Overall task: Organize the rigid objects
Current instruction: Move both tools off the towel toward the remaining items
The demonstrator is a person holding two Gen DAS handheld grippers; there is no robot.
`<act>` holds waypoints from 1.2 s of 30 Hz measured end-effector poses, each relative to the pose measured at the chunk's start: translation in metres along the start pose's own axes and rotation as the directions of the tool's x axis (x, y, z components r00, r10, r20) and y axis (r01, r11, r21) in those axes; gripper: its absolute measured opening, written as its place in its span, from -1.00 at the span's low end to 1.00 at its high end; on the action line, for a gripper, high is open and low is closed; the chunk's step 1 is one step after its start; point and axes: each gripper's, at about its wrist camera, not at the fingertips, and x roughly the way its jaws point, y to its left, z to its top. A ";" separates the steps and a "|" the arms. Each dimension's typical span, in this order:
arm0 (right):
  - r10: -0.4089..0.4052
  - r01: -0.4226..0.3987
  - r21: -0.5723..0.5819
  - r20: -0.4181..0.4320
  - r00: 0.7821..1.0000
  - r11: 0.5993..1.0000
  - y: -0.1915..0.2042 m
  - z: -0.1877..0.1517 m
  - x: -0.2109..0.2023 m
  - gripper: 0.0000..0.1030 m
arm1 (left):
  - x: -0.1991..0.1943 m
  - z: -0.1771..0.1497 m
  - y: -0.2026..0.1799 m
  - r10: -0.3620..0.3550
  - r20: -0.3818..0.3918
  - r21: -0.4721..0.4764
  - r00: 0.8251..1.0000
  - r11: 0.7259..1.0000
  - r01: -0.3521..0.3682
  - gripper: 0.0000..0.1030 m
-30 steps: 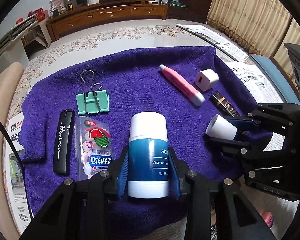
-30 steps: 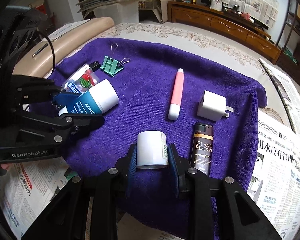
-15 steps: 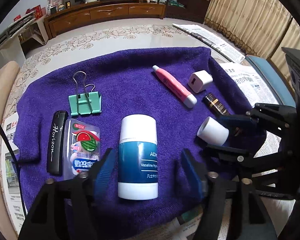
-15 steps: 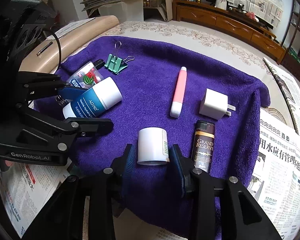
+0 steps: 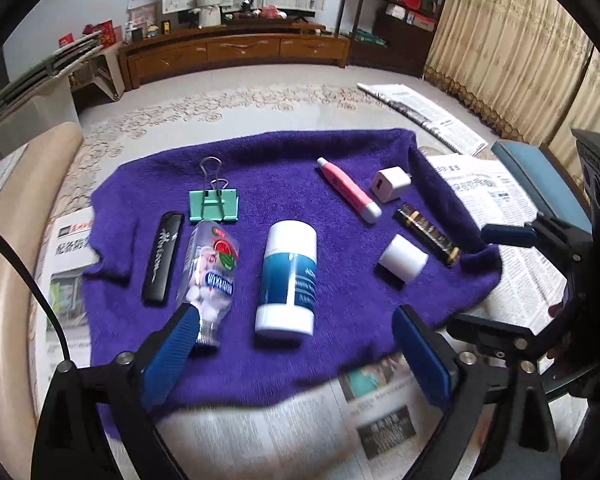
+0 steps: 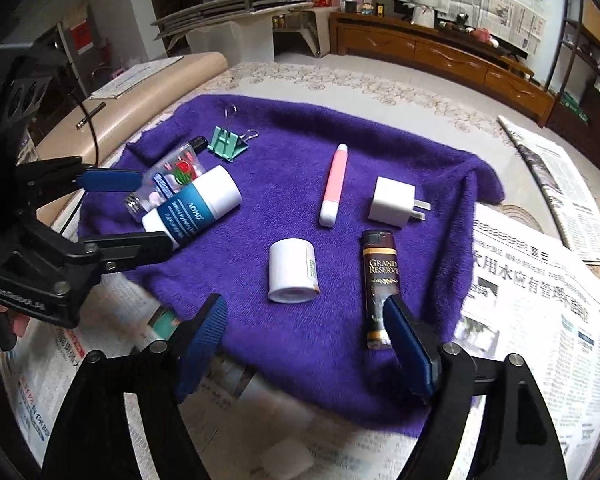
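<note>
Light: we see even, soft indoor brightness, no harsh shadows.
Glare: a pale sheen streaks the blue-and-white stick (image 5: 287, 278).
Blur: the candy box (image 5: 212, 264) and the near newspaper (image 6: 288, 436) smear softly.
Edges: we get heavy fisheye bending and black vignette corners.

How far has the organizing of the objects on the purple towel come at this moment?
Eight objects lie on the purple towel in two loose rows. The Vaseline stick and the small white roll lie free. Nothing is in hand: the left gripper and the right gripper have just been opening, with nothing between the pads. Left to do: perhaps straightening the tilted candy bottle, if anything.
</note>
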 end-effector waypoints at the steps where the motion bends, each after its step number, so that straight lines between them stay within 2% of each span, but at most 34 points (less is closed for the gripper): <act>1: 0.003 -0.003 0.008 0.006 1.000 1.000 0.001 -0.002 -0.006 1.00 | -0.005 -0.002 -0.001 0.002 0.007 -0.005 1.000 1.000 -0.002 0.92; 4: 0.016 -0.017 0.029 0.029 0.999 0.999 0.002 -0.012 -0.024 1.00 | -0.020 -0.014 -0.008 -0.007 0.027 -0.030 1.000 1.000 0.007 0.93; 8: -0.033 0.031 0.043 0.047 0.998 0.999 0.007 -0.032 -0.052 1.00 | -0.028 -0.032 -0.025 -0.037 0.025 -0.024 0.999 0.999 0.038 0.93; 13: -0.076 0.065 0.160 0.061 0.995 0.985 -0.012 -0.066 -0.083 1.00 | -0.026 -0.061 -0.054 -0.109 0.009 0.001 0.994 0.994 0.109 0.92; 19: -0.121 0.095 0.297 0.073 0.990 0.950 -0.049 -0.107 -0.096 1.00 | -0.017 -0.095 -0.089 -0.212 -0.037 0.073 0.977 0.974 0.214 0.92; 25: -0.179 0.138 0.376 0.075 0.981 0.916 -0.079 -0.142 -0.102 1.00 | -0.013 -0.121 -0.118 -0.212 -0.054 0.210 0.976 0.953 0.219 0.92; 31: -0.183 0.138 0.448 0.059 0.981 0.883 -0.099 -0.154 -0.102 1.00 | -0.004 -0.129 -0.144 -0.164 -0.085 0.339 0.983 0.923 0.183 0.87; 34: -0.179 0.130 0.446 0.069 0.981 0.885 -0.098 -0.154 -0.104 1.00 | -0.005 -0.133 -0.152 -0.166 -0.087 0.391 0.982 0.901 0.186 0.86; 36: -0.180 0.134 0.438 0.066 0.981 0.889 -0.097 -0.154 -0.103 1.00 | -0.005 -0.134 -0.157 -0.161 -0.082 0.436 0.983 0.881 0.181 0.74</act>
